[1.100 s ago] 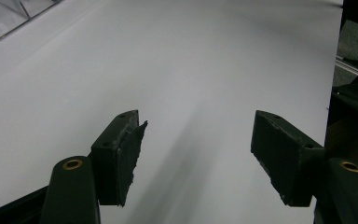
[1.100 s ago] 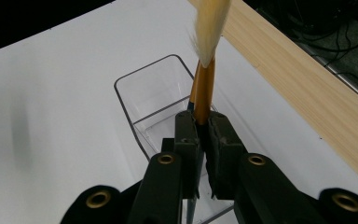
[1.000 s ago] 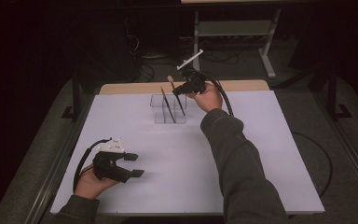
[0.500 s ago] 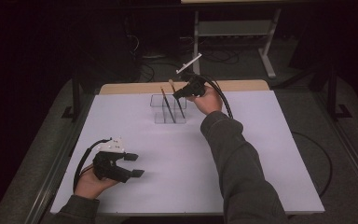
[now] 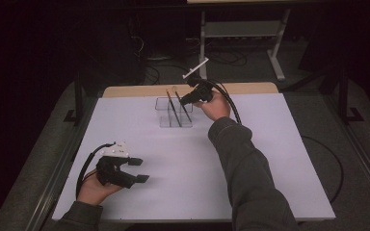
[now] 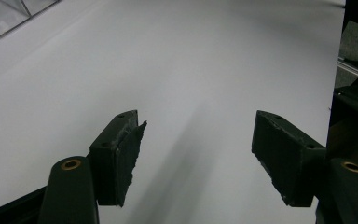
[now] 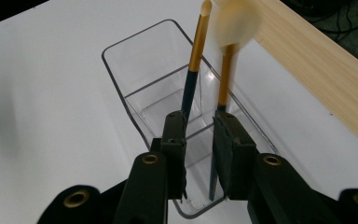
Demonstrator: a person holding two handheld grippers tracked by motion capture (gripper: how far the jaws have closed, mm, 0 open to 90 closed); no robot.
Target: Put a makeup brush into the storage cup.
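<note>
The right gripper (image 7: 200, 140), low in its own view, has just been opening its jaws; a narrow gap stands between them, and the blurred brush (image 7: 224, 79) beside the right pad looks released. It stands with a second brush (image 7: 193, 60) in the clear organizer (image 7: 121, 70). That placement seems done. The left gripper (image 6: 196, 154) rests wide open and empty, lower left in the high view.

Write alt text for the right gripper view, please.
The right hand-held gripper, its black jaws just opening, sits over a clear plastic divided organiser box holding two gold-and-dark-handled brushes, one blurred beside a jaw. White table below, with a wooden edge strip.
</note>
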